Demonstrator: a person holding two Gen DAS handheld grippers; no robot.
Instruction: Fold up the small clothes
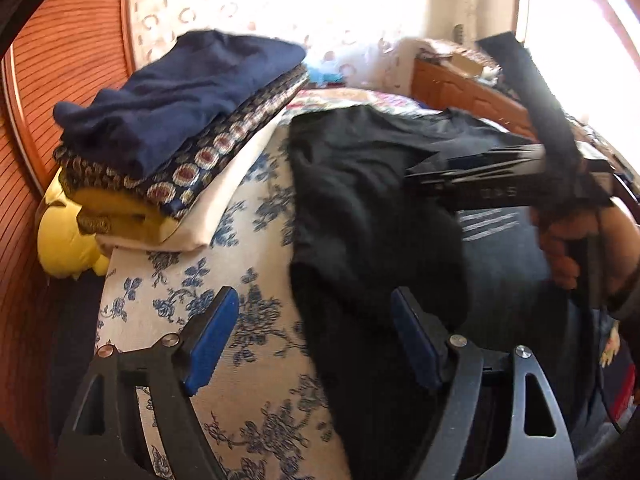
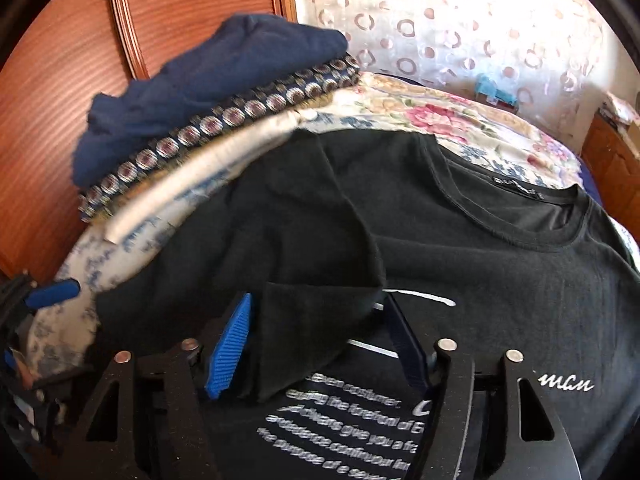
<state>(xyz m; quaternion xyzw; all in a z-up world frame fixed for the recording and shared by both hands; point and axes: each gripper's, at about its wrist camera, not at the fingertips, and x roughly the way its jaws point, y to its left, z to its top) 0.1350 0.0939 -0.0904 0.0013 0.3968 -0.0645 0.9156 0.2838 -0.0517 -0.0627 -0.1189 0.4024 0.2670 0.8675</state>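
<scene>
Two grippers over a black T-shirt (image 2: 500, 248) on the bed (image 1: 224, 264): left gripper (image 1: 314, 344) released, right gripper (image 2: 320, 344) unclenched around a folded sleeve (image 2: 304, 328); clothes stack (image 1: 172, 120) at ten o'clock.

Field notes. Ahead-left of my left gripper (image 1: 314, 344) the stack of folded clothes (image 1: 180, 120) stood high, blocking passage on that side; the wooden panel (image 1: 60, 80) walled it off beyond. Between stack and black T-shirt (image 2: 480, 240) ran a strip of bare floral bedspread (image 1: 248, 216), open for a pass. To the right, my right gripper (image 2: 320, 344) crossed the lane over the shirt. Its jaws stood apart around a folded flap of the shirt. Far ahead, curtain (image 2: 440, 20) and a wooden nightstand (image 2: 612, 160) closed the room.
</scene>
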